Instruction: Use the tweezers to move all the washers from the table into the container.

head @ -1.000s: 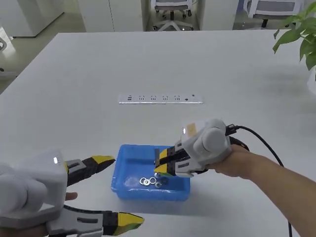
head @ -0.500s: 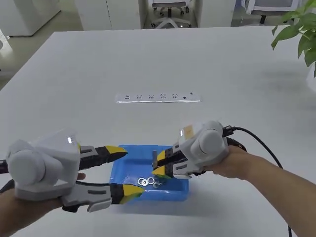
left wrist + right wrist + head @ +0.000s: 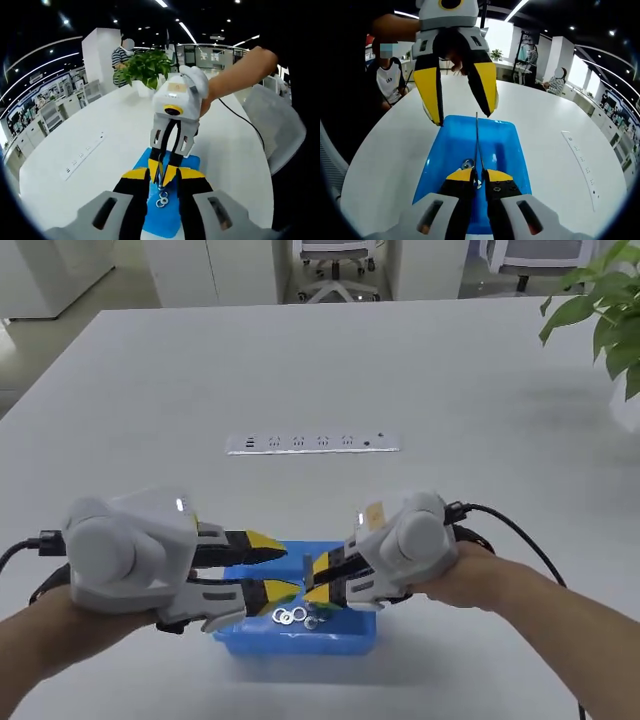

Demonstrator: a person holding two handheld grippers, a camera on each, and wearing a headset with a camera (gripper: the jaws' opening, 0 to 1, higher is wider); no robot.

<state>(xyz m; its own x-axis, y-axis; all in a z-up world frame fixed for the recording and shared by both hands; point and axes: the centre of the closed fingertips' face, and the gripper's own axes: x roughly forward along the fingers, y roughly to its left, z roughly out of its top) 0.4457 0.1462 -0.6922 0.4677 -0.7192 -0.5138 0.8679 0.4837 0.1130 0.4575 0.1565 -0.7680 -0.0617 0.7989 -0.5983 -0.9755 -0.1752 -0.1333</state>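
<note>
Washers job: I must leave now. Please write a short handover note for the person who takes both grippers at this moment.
Left gripper: open, empty, held over one end of the blue container, facing the right gripper.
Right gripper: shut on the tweezers, which point out over the container.
Washers: several lie together inside the container.
Done: those washers are in.
Left: look over the table around the grippers for strays; if you find none, the job is probably finished.

Two hand-held grippers [image 3: 288,566] [image 3: 322,585], one tweezers [image 3: 476,135], one blue container [image 3: 300,641] — roughly three washers [image 3: 291,616].
</note>
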